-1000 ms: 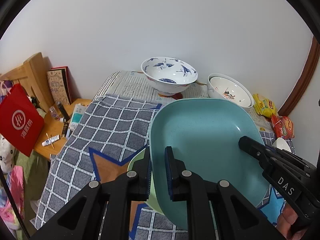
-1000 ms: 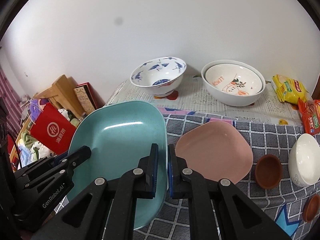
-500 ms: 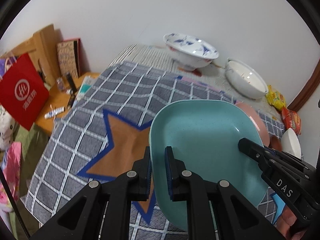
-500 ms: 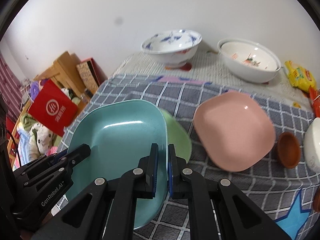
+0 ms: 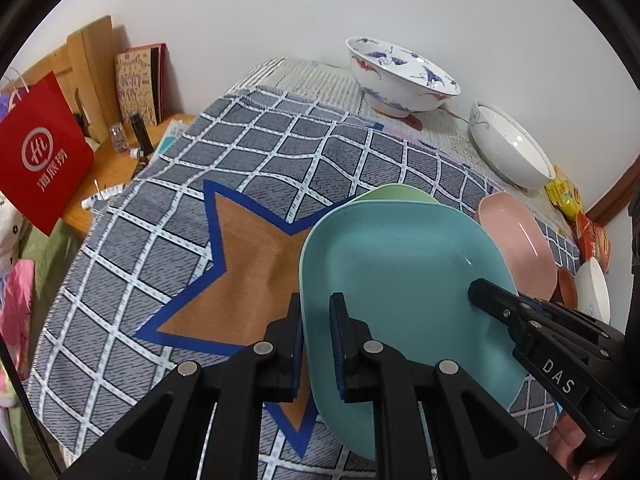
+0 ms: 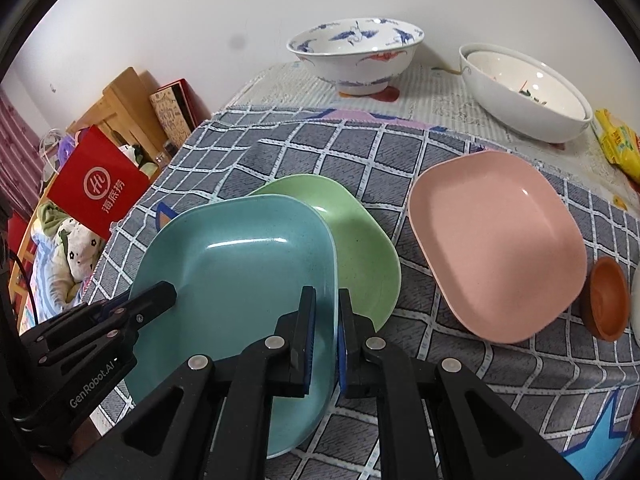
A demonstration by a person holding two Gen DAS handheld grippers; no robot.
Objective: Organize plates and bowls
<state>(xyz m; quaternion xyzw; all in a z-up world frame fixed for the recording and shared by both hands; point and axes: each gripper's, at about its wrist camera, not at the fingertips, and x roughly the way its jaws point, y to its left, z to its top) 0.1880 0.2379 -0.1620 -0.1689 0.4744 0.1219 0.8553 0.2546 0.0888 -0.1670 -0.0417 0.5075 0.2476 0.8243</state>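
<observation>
Both grippers hold one teal square plate above the table. My left gripper is shut on its left rim; my right gripper is shut on its right rim. Under the plate's far edge a light green plate lies on the checked cloth, partly hidden. A pink square plate lies to the right. At the back stand a blue-and-white crane bowl and a white bowl with a smaller bowl nested inside.
A small brown dish and a white bowl sit at the right edge. Snack packets lie at the back right. A red bag, books and a wooden side table stand off the table's left edge.
Both grippers have carried the teal plate back and down; the view now tilts toward the table. The green plate, earlier mostly hidden under it, now shows beyond its far edge.
</observation>
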